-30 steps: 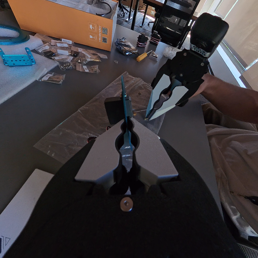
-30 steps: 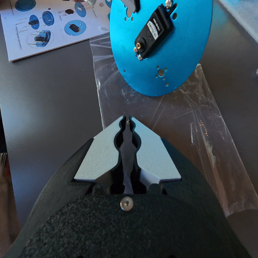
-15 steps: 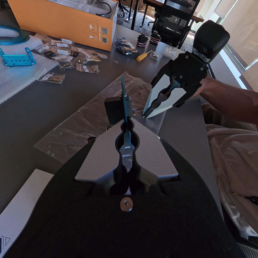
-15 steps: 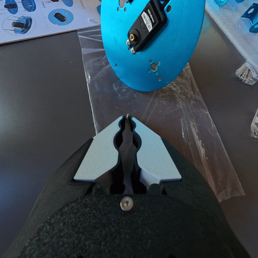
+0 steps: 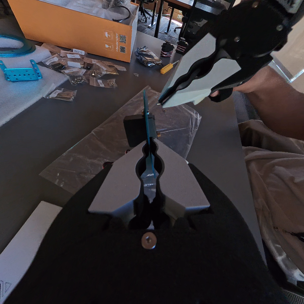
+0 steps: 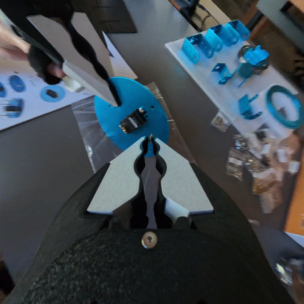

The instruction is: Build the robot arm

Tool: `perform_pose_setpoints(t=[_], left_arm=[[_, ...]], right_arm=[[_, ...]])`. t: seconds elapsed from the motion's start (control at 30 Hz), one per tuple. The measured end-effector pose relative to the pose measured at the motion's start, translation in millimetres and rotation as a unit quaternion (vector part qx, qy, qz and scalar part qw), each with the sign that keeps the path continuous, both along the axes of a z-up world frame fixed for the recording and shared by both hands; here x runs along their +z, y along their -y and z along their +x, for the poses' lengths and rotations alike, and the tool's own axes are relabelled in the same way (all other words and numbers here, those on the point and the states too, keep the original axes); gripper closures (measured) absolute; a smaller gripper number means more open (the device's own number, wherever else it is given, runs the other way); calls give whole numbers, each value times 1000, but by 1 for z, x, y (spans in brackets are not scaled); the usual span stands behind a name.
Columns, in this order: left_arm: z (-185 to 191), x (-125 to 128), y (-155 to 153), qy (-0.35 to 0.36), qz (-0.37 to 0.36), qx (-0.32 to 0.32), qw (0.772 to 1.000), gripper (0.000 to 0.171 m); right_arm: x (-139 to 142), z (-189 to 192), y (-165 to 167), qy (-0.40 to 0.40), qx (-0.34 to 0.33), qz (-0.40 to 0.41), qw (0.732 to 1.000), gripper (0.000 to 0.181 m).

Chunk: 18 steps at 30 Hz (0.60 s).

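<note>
- Blue round plate (image 6: 131, 115) stands on edge above a clear plastic bag (image 5: 92, 154) on the grey table (image 5: 32, 131); a black servo (image 6: 133, 121) is mounted through the plate's middle.
- Left gripper (image 5: 150, 139) has its jaws pressed tight on the plate's rim, gripping the plate edge-on.
- Right gripper (image 6: 148, 139) pinches a small screw (image 6: 151, 136) at the very tips, jaws nearly together, just beside the plate's face, below the servo.
- Risk: the screw is held only by its end, so any twist or a bump against the plate could flick it loose onto the bag.
- Risk: the plate is clamped at one rim point only; a push from the screw could pivot it in the jaws.
- Right view is smeared, so the mounting holes are hard to tell apart and a miss seems likely.
- Orange box (image 5: 74, 29) and parts packets (image 5: 79, 70) lie well beyond the plate.
</note>
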<state>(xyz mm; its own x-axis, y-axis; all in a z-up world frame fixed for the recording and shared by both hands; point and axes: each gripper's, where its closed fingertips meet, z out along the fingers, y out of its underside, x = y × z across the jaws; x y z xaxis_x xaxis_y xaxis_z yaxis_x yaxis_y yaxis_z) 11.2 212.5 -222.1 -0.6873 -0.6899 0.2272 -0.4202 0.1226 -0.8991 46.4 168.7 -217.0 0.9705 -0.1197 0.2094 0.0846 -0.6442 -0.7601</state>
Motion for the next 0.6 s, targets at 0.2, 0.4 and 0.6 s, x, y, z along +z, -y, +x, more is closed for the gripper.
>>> perform_pose_setpoints(t=[0.2,0.4,0.6], left_arm=[[4,-3,-6,-35,-35,21,999,171],[8,-7,-13,-72,-72,39,994,171],[12,-11,-18,-94,-89,55,990,170]], right_arm=[[-2,4,-28,-100,-52,-107,988,177],[-3,1,-33,-183,-64,-183,964,177],[-5,6,-41,-221,-62,-215,949,177]])
